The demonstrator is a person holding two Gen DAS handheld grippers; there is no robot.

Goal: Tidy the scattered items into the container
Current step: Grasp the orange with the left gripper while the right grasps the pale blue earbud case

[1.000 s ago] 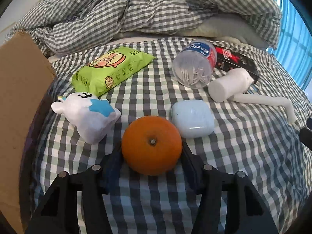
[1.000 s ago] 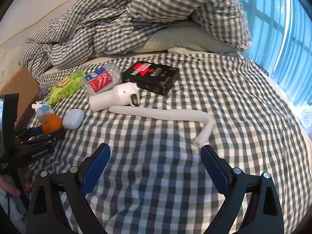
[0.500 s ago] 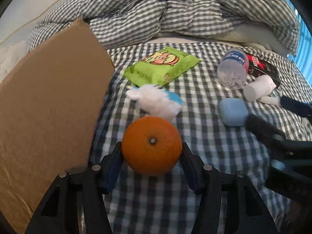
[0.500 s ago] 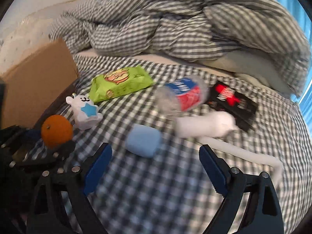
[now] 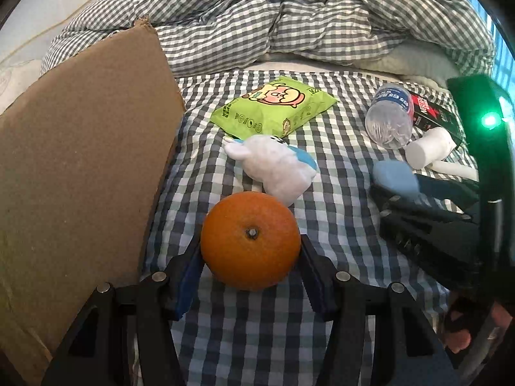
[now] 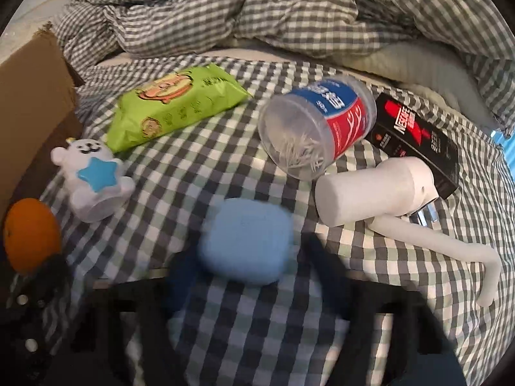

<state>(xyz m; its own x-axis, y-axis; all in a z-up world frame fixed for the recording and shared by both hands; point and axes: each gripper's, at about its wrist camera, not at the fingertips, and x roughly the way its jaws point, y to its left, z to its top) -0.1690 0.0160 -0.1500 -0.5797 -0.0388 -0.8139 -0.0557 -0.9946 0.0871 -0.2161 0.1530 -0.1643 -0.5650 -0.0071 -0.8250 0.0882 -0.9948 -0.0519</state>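
My left gripper (image 5: 250, 257) is shut on an orange (image 5: 250, 240) and holds it above the bed beside the cardboard box (image 5: 74, 160) on the left. The orange also shows at the left edge of the right wrist view (image 6: 30, 234). My right gripper (image 6: 248, 257) is open, its blurred fingers either side of a light blue case (image 6: 246, 239); the case shows in the left wrist view (image 5: 396, 177) too. On the checked sheet lie a white plush with a blue star (image 6: 93, 177), a green snack pack (image 6: 173, 106), a clear tub of cotton swabs (image 6: 315, 125), a black Nescafe box (image 6: 418, 141) and a white charger with cable (image 6: 370, 193).
A rumpled checked duvet (image 6: 257, 9) and a pillow (image 6: 428, 67) are piled at the back of the bed. The box wall (image 6: 32, 74) stands at the left. The right gripper's body and the person's hand (image 5: 463, 328) fill the right side of the left wrist view.
My left gripper has carried the orange left, toward the box. My right gripper has swung left and down onto the blue case, and its fingers have narrowed around it.
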